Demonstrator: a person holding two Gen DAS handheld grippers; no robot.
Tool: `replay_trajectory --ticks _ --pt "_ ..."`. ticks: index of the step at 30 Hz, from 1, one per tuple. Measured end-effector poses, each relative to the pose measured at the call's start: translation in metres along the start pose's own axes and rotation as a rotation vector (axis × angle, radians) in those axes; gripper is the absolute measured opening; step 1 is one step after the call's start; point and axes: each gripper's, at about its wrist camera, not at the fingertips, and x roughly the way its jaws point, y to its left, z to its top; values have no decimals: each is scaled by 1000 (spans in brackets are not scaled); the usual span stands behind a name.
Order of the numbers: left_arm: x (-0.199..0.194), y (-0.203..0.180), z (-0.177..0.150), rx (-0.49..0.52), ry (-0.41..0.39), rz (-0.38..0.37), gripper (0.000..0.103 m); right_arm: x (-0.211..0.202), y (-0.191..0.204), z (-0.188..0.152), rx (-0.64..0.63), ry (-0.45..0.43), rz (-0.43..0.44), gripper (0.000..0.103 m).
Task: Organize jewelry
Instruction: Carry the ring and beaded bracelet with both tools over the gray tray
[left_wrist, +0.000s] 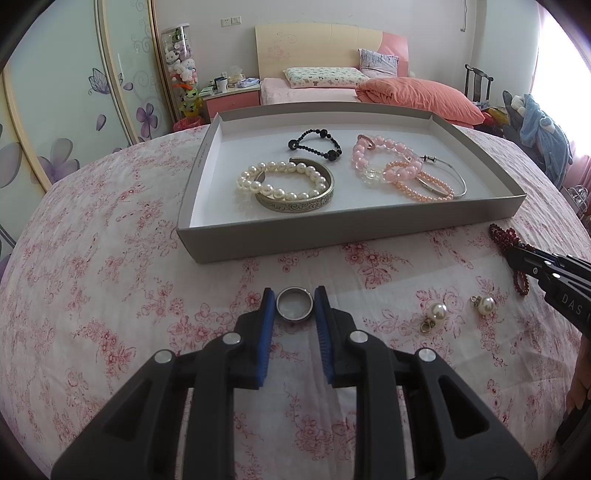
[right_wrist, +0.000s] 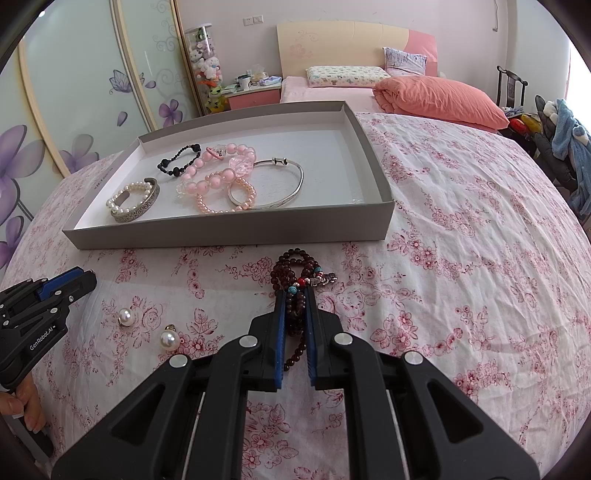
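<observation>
While the grey tray (left_wrist: 347, 236) near the table's far edge already holds six bracelets, I work on the loose pieces left on the floral tablecloth (left_wrist: 110, 258) in front of it. My left gripper (left_wrist: 294, 295) has its blue pads against both sides of a silver ring (left_wrist: 294, 303), which appears pinched between them just short of the tray's near wall. My right gripper (right_wrist: 295, 299) is closed on a dark red bead strand (right_wrist: 295, 280), whose loops spill out past the fingertips toward the tray's near right corner. Two pearl earrings (right_wrist: 146, 326) lie apart on the cloth between my two grippers, not yet touched.

The step in hand, as I judge it, is carrying ring and strand into the tray. Next I must lift both clear of the near wall and set them on bare tray floor, the right part being free; the trailing beads could snag on the rim.

Readable writing: "GenRobot.AI" on the left gripper's body, "DAS" on the right gripper (left_wrist: 517, 254).
</observation>
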Motion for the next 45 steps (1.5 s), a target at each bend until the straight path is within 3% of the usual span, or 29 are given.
replay_trajectory --ticks 28,35,45 --pt "-1 2 -1 -11 -4 -4 22 -1 1 0 -3 -7 -12 10" --pt "-9 17 -7 -82 -17 -23 22 -33 18 -9 -68 -123 -61 10" --pt "-43 19 -12 -83 -126 -28 22 -72 38 -12 -106 -258 -106 10"
